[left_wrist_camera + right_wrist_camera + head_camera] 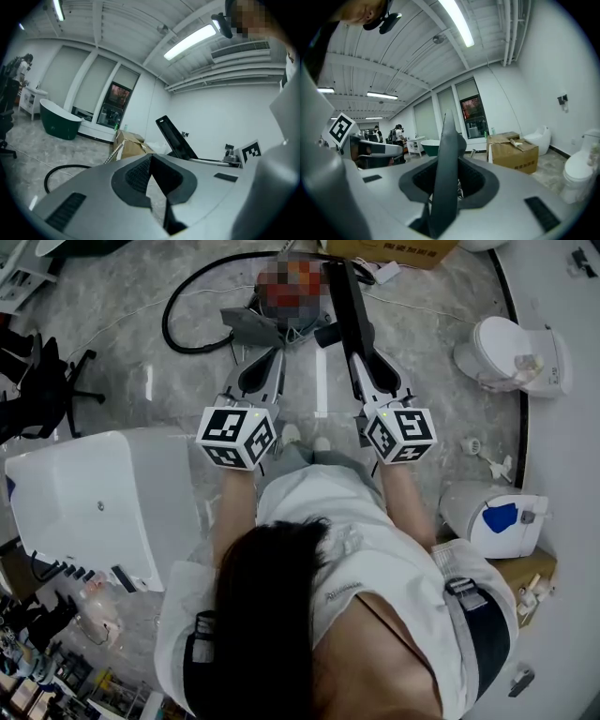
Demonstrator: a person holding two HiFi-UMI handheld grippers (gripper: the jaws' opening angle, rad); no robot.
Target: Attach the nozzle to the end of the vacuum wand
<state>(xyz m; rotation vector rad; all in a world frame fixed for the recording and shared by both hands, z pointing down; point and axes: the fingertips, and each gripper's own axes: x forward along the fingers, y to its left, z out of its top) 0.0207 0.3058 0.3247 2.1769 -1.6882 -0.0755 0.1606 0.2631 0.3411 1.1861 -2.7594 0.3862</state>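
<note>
Head view shows the right claw (pixel 367 367) clamped on the black nozzle (pixel 349 306), upper centre of the frame, and the left claw (pixel 265 362) together and empty; held by its thin edge, the nozzle could twist when pushed onto the wand. Only the right gripper view shows that edge upright inside the claw

Print on the cardboard box (pixel 394 249) seems unreadable.

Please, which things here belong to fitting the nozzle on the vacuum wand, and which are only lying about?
Job: black nozzle, held in the right gripper jaws; left gripper, jaws shut, empty; black hose, probably the vacuum's.
Lying about: cardboard box; toilet; green bathtub; white unit.
</note>
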